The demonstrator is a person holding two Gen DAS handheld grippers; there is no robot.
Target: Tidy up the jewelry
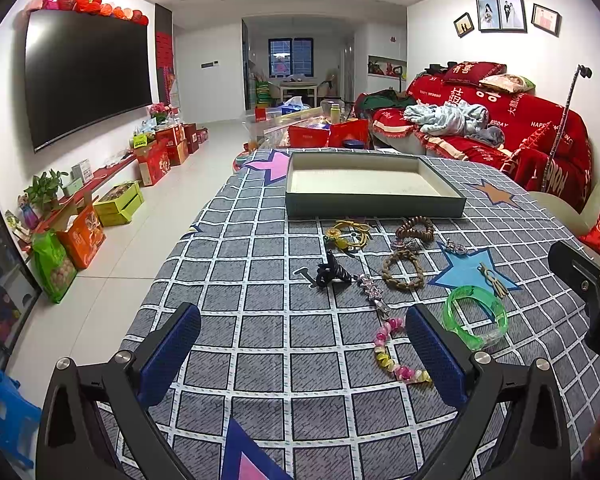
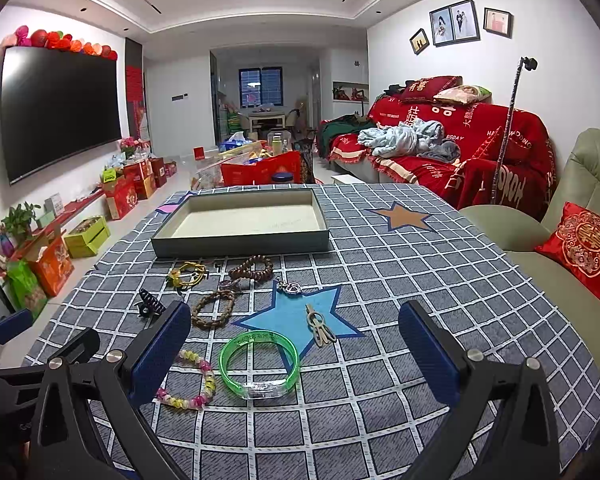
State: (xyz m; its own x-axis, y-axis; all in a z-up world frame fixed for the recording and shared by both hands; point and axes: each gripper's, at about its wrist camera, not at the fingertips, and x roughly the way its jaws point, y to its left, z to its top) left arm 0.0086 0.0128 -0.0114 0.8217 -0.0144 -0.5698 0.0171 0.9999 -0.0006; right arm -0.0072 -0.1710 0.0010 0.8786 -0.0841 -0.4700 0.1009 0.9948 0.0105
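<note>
Jewelry lies scattered on the checked tablecloth in front of an empty grey-green tray (image 1: 374,206) (image 2: 240,245). A green bangle (image 1: 475,320) (image 2: 259,363), a pink-yellow bead bracelet (image 1: 392,354) (image 2: 192,380), two brown bead bracelets (image 1: 403,270) (image 2: 214,308), a yellow cord bracelet (image 1: 346,234) (image 2: 186,274), a black hair claw (image 1: 332,274) (image 2: 150,303), a silver chain (image 1: 374,292) and a beige clip (image 2: 320,326) lie there. My left gripper (image 1: 302,354) is open above the cloth, left of the bead bracelet. My right gripper (image 2: 294,354) is open, with the green bangle between its fingers.
A red-covered sofa (image 2: 460,148) and a green armchair with a red cushion (image 2: 584,248) stand right of the table. A TV (image 1: 84,76) hangs on the left wall with boxes and bags along the floor below. A cluttered coffee table (image 2: 260,164) stands beyond the tray.
</note>
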